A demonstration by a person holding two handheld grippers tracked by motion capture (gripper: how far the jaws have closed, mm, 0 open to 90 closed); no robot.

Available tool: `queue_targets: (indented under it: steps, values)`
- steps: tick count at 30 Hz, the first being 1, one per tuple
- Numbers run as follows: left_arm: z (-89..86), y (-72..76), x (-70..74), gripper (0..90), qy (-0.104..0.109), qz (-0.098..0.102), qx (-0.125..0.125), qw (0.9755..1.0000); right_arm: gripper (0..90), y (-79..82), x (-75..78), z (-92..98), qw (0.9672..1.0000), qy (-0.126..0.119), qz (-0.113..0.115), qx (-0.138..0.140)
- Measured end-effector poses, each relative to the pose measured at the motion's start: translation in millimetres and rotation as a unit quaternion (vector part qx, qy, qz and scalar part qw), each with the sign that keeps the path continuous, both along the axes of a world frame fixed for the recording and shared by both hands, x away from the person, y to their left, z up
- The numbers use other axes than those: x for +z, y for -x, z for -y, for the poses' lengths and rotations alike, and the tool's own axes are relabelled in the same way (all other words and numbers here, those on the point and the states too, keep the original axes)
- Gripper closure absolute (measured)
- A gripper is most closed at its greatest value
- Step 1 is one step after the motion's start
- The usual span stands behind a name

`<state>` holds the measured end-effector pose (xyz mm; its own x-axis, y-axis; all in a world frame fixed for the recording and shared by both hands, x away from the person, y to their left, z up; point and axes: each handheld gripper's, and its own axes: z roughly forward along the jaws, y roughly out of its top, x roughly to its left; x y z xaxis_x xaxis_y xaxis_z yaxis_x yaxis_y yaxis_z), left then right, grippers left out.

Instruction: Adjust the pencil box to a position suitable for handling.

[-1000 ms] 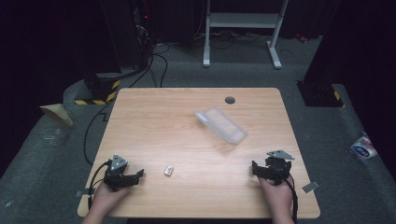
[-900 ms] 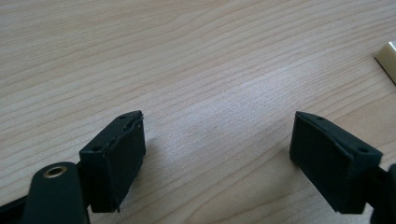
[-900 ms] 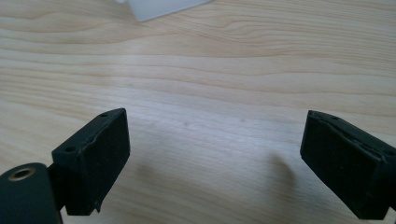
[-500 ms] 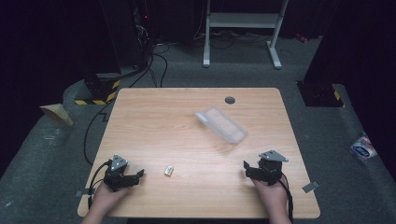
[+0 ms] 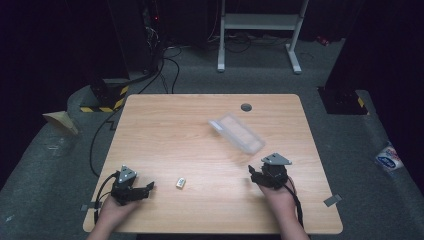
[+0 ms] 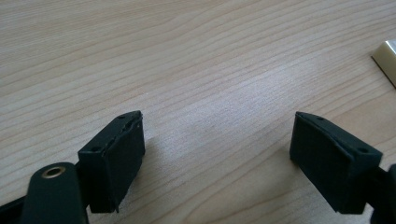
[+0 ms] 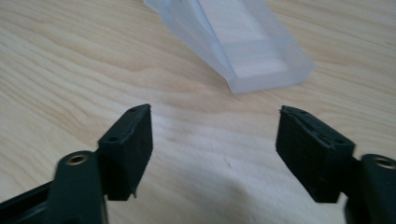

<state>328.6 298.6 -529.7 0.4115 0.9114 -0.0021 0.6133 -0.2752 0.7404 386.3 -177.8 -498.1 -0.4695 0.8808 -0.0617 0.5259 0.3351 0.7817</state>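
A clear plastic box [image 5: 236, 133] lies slantwise on the wooden table [image 5: 165, 130], right of the middle. My right gripper [image 5: 253, 173] sits just short of the box's near end, pointing at it. In the right gripper view that gripper [image 7: 215, 149] is open; its jaws have just been closing a little, with nothing between them and the box [image 7: 243, 42] ahead. My left gripper [image 5: 148, 187] rests near the table's front left, open and empty [image 6: 217, 154]. A small pale block [image 5: 181, 183] lies to its right, and its corner [image 6: 386, 58] is at the edge of the left gripper view.
A dark round grommet [image 5: 246, 107] sits near the table's far edge. Cables [image 5: 165, 65], a white stand's legs [image 5: 295, 55] and a yellow-black striped base [image 5: 107, 102] are on the floor behind. A packet [image 5: 388, 157] lies on the floor at right.
My right hand has moved left and forward, closer to the clear box's near end. The left hand, the box and the small block have stayed put.
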Motion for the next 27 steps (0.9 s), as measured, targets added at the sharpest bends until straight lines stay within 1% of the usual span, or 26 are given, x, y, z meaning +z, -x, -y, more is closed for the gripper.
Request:
queue_targets:
  steps: [2,5,7,9,12,14,15,16,17,18,19,21,25,27]
  values:
    - [0.0,0.0,0.0,18.4,0.000,0.000,0.000,1.0000,32.2,-6.9,1.2,-5.6,0.9999,-0.013,-0.006,0.005]
    - [0.0,0.0,0.0,18.4,0.000,0.000,0.000,1.0000,33.6,-17.5,1.7,-13.5,0.9999,-0.011,-0.007,0.007]
    - [0.0,0.0,0.0,18.4,0.000,0.000,0.000,1.0000,34.1,-23.0,1.9,-18.6,1.0000,-0.001,0.000,0.007]
    - [0.0,0.0,0.0,18.4,0.000,0.000,0.000,1.0000,36.0,-28.6,1.9,-22.2,1.0000,0.001,0.004,0.009]
    - [0.1,0.0,0.0,18.4,0.001,0.000,0.000,1.0000,40.2,-36.9,-0.2,-26.3,0.9999,-0.002,0.001,0.011]
    - [0.0,0.0,0.0,18.4,0.000,0.000,0.000,1.0000,42.9,-41.7,-2.9,-28.5,0.9999,0.003,0.002,0.012]
    - [0.0,0.0,0.0,18.4,0.000,0.000,0.000,1.0000,45.7,-45.4,-4.9,-29.3,0.9999,0.003,0.000,0.014]
    - [0.1,0.0,0.0,18.4,0.000,0.000,0.000,1.0000,45.7,-45.4,-4.9,-29.3,0.9999,0.003,0.000,0.014]
    - [0.0,0.0,0.0,18.5,0.000,0.000,0.000,1.0000,49.9,-48.1,-6.2,-29.6,0.9999,0.002,0.001,0.015]
    - [0.0,0.0,0.0,18.5,0.000,0.000,0.000,1.0000,49.9,-48.1,-6.2,-29.6,0.9999,0.002,0.001,0.015]
    - [0.0,0.0,0.0,18.4,0.000,0.000,0.000,1.0000,53.3,-50.1,-6.6,-30.0,0.9998,-0.001,-0.001,0.019]
    - [0.0,0.0,0.0,18.5,0.000,0.000,0.000,1.0000,54.5,-50.5,-6.6,-30.4,0.9998,0.001,0.002,0.021]
    - [0.1,0.0,0.0,18.4,0.000,0.000,0.000,1.0000,59.9,-49.7,-6.5,-32.3,0.9997,0.004,0.003,0.026]
    - [0.1,0.0,0.0,18.4,0.001,0.000,0.000,1.0000,62.9,-47.4,-6.2,-35.1,0.9994,0.000,0.005,0.034]
